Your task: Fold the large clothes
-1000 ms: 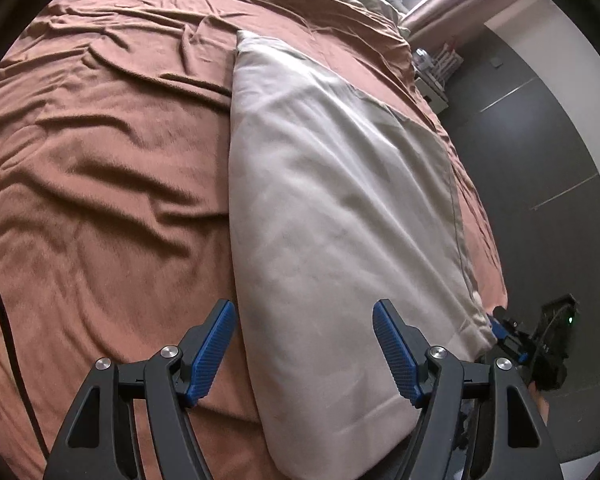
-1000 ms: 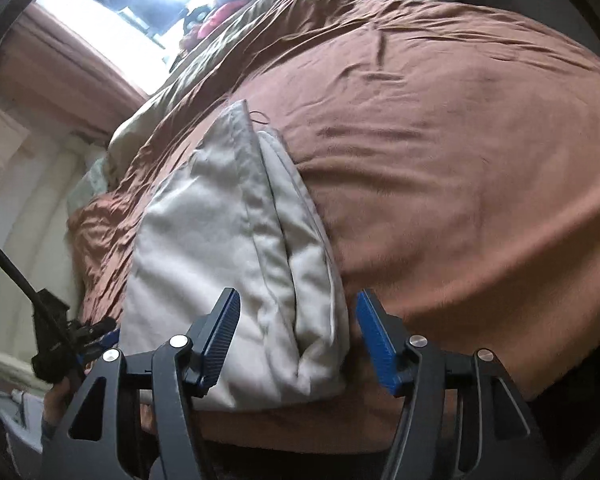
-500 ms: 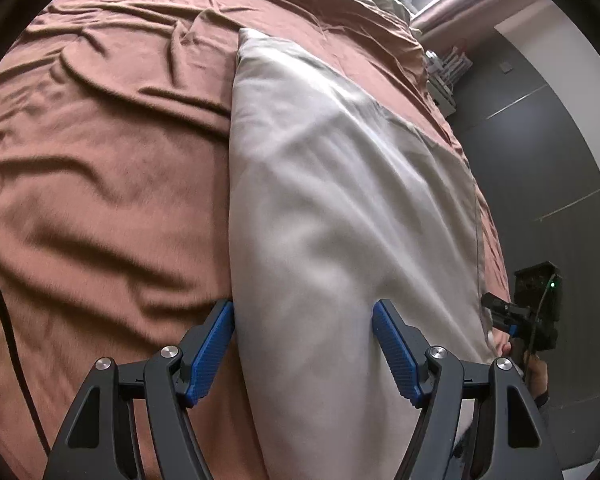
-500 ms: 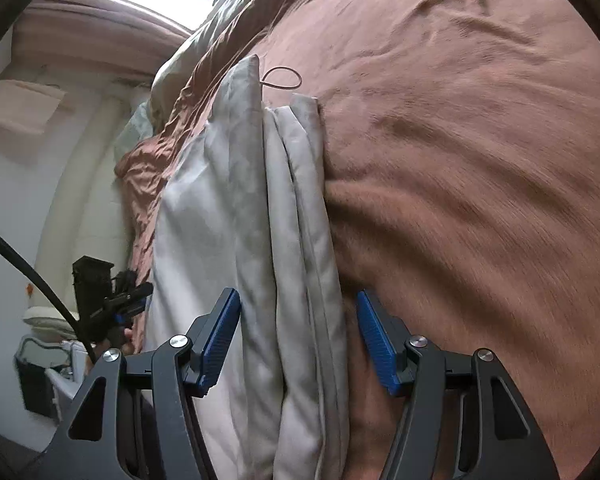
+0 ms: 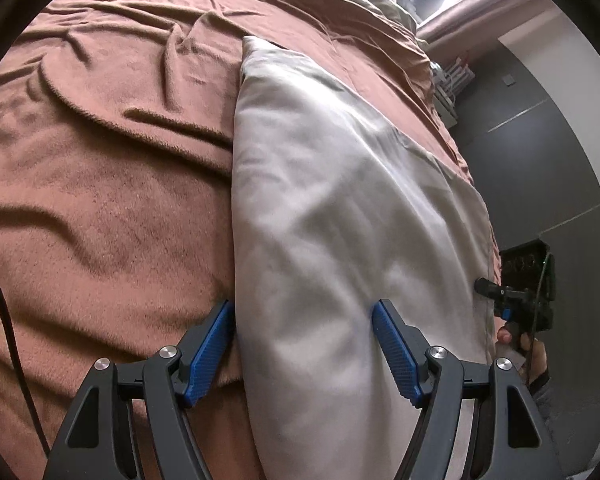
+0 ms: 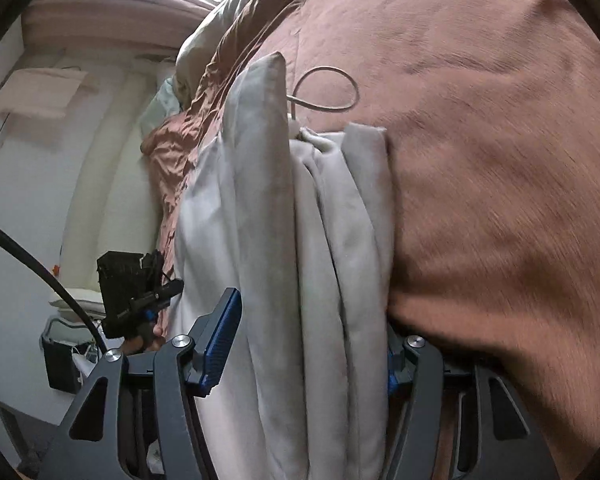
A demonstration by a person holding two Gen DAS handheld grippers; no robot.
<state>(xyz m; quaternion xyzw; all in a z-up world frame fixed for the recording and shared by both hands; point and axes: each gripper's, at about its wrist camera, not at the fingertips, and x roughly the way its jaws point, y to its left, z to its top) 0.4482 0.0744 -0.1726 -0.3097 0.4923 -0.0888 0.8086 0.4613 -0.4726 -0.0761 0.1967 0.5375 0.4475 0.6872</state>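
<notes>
A large pale grey fabric garment [image 5: 340,208], folded into a long flat panel, lies on a bed covered by a wrinkled rust-brown fleece blanket [image 5: 100,168]. In the left wrist view the garment runs from the near edge of the bed toward the far end, its left edge straight against the blanket.

The left gripper [image 5: 304,344], black-framed with blue ribbed pads, is spread wide over the garment's near left edge. Its left pad [image 5: 210,346] sits just at that edge, over the blanket; the other pad is above the cloth. Neither pad presses on the fabric.

In the right wrist view the garment [image 6: 284,240] shows as several stacked folds seen edge-on, with a thin pale cord loop [image 6: 328,92] lying on the blanket at its far end. The right gripper [image 6: 312,340] straddles these folds and its jaws are closing with the layers between them. The left pad [image 6: 220,340] stands apart from the cloth; the right pad is mostly hidden behind the folds, so contact on that side cannot be told.

Each view shows the opposite gripper at the garment's far side, held by a hand [image 5: 520,344].
</notes>
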